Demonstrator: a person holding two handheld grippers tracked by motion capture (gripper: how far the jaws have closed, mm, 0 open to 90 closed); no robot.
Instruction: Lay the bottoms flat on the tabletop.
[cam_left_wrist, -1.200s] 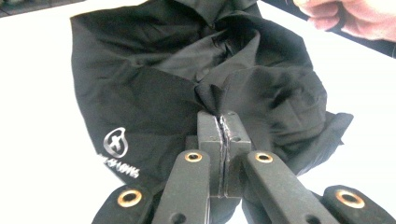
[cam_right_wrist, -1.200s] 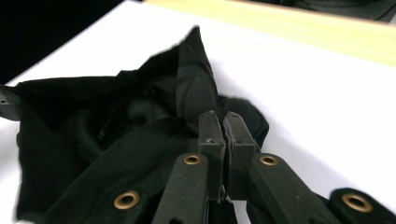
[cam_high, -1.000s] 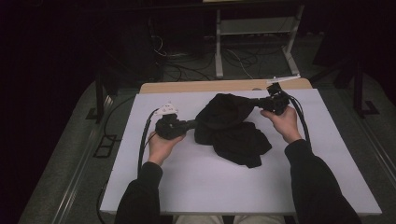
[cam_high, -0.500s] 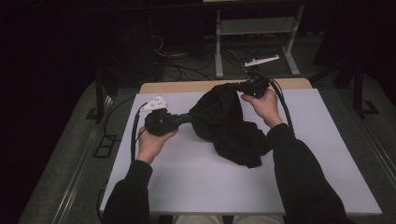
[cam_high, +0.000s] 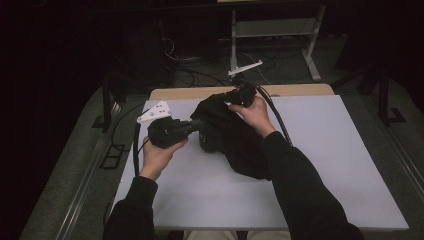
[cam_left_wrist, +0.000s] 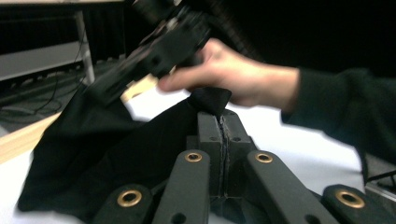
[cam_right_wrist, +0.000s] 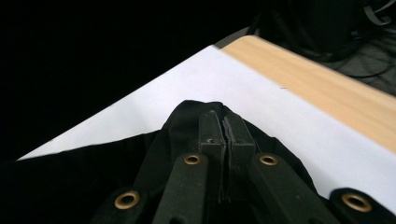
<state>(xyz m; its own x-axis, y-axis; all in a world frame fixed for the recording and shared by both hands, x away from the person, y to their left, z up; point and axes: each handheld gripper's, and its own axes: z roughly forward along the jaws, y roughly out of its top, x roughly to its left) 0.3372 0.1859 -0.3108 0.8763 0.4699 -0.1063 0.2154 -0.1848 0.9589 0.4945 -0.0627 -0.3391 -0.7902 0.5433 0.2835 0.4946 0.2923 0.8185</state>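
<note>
Cloth: a black cloth (cam_high: 235, 142) is held up between the two grippers over the middle of the counter (cam_high: 350, 165); its lower part trails down onto the white surface near the person's right sleeve (cam_high: 300, 185).
Left gripper: the left gripper (cam_high: 196, 126) lies roughly level in the left hand (cam_high: 159, 156), pointing toward the cloth from the left side of the high view.
Left jaws: pressed together on a fold of the black cloth; in the left gripper view a small tuft of fabric (cam_left_wrist: 212, 99) pokes out past the tips.
Right gripper: the right gripper (cam_high: 220, 102) is held in the right hand (cam_high: 256, 116) above the far edge of the cloth, near the wooden strip (cam_high: 300, 91) at the back of the counter.
Right jaws: pinched shut on the cloth; in the right gripper view the fabric wraps around the tips and hangs below them.
Counter: white top, with the wooden strip along the far edge.
Beyond the counter: a dark floor with cables (cam_high: 200, 70) and a light metal frame (cam_high: 280, 30).
</note>
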